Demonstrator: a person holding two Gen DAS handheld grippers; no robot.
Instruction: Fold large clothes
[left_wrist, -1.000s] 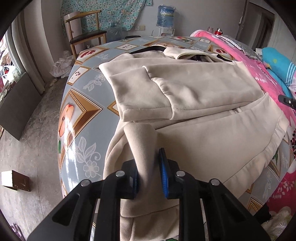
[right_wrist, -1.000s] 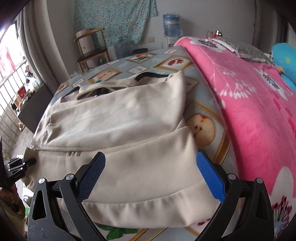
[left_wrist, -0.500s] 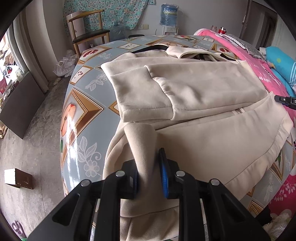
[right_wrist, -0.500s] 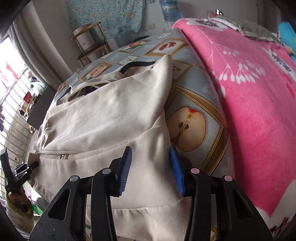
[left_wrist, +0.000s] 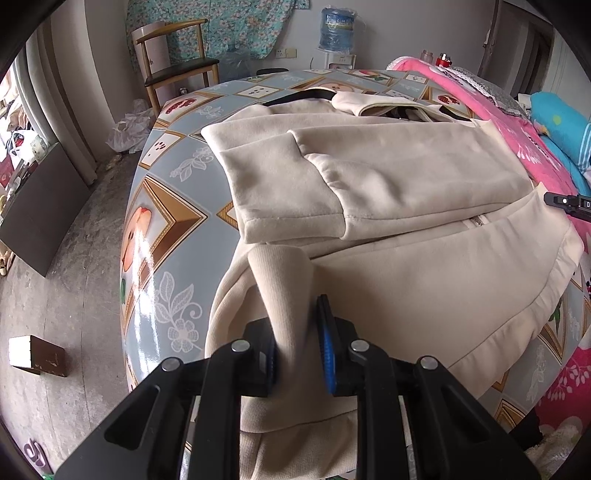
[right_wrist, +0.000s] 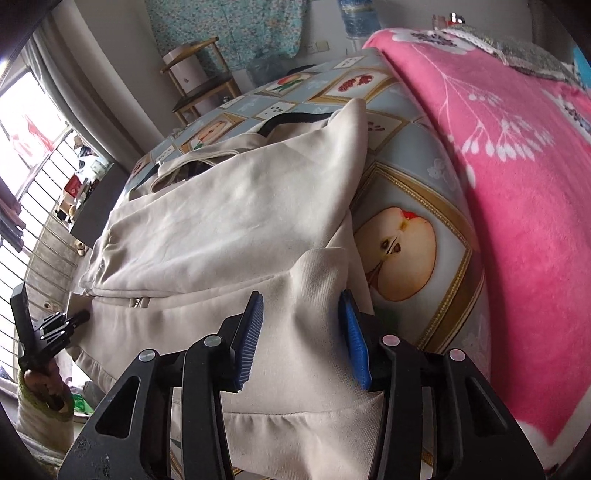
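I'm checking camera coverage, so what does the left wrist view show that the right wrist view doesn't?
Left wrist only: the left gripper pinching the beige jacket's cuff, and a small box on the floor. Right wrist only: the right gripper around a raised fold, the window railing, and the hand holding the other gripper. Both: the jacket, tablecloth, chair and pink blanket.

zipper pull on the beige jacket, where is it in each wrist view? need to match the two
Left wrist view: zipper pull sits right of centre, at the lower edge of the folded-over panel of the beige jacket.
Right wrist view: zipper pull sits left of centre, above and left of the fingers.
Shared landmark: wooden chair by the far wall, upper left in both.
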